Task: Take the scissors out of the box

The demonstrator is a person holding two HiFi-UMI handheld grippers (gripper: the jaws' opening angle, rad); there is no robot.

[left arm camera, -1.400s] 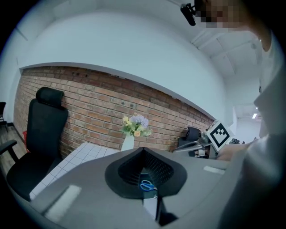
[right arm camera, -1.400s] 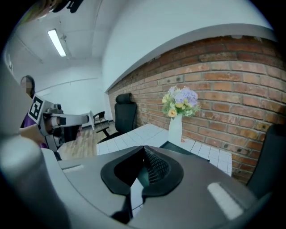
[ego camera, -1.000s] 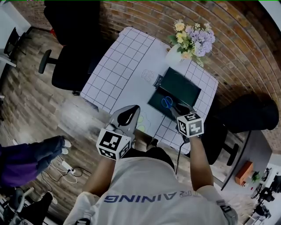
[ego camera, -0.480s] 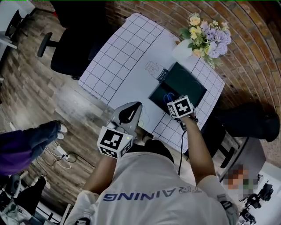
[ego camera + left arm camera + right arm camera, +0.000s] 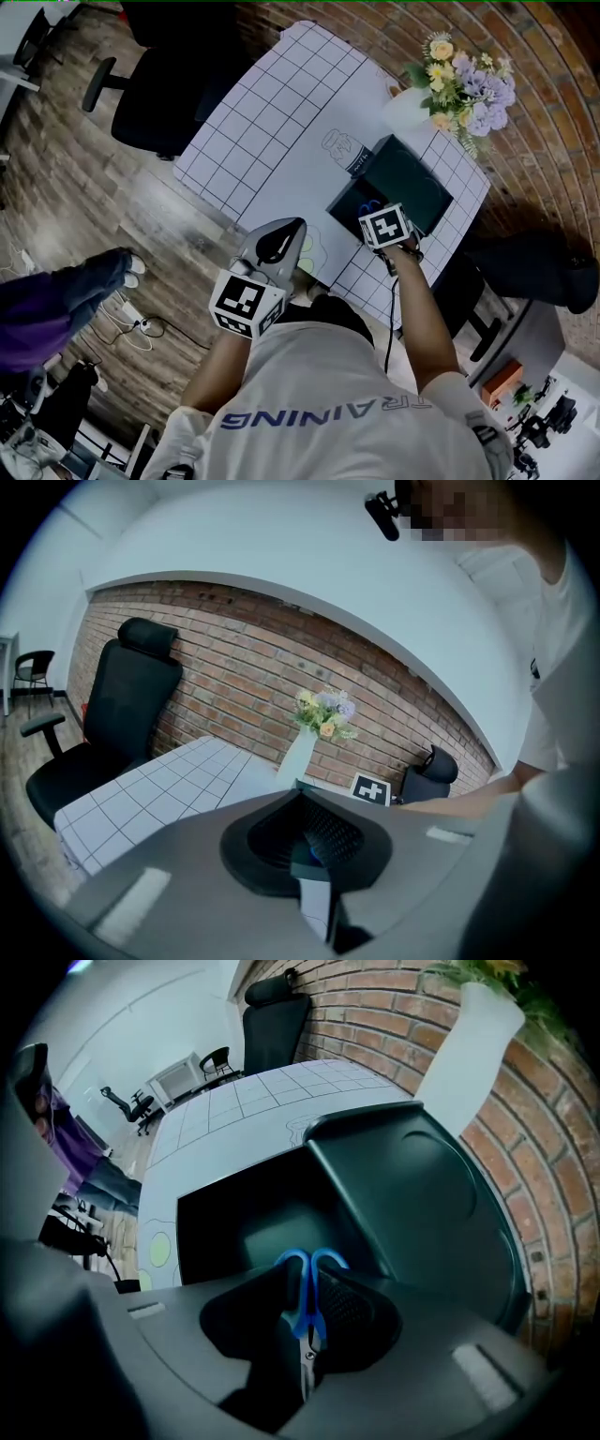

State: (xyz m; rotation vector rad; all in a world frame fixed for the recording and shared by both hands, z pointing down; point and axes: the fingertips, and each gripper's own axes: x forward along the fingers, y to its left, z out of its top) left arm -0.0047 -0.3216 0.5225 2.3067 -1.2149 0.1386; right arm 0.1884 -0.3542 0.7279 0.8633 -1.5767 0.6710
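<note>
Pointing straight down into the box (image 5: 220,1232), the right claw (image 5: 309,1290) has the scissors (image 5: 307,1321) directly under it and between its jaws. They lie flat on the box floor. Their long axis runs up the right gripper view, with the blue loops (image 5: 312,1262) toward the raised lid (image 5: 422,1204) and the blades toward the near wall. The jaws stand either side of that axis, across the handle shanks. They have just been closing, and the pads now look pressed on the blue plastic, so I judge the grip made or all but made. The lift, as I read it, needs only a straight rise clear of the box walls.

In the head view the right forearm reaches out over the worktop (image 5: 272,122), wrist bent down, its marker cube (image 5: 384,228) covering the box's front part. The left claw (image 5: 279,242) is the farther one, held back near the body at the worktop's near edge. It tips slightly downward, with its jaws together on nothing.
</note>
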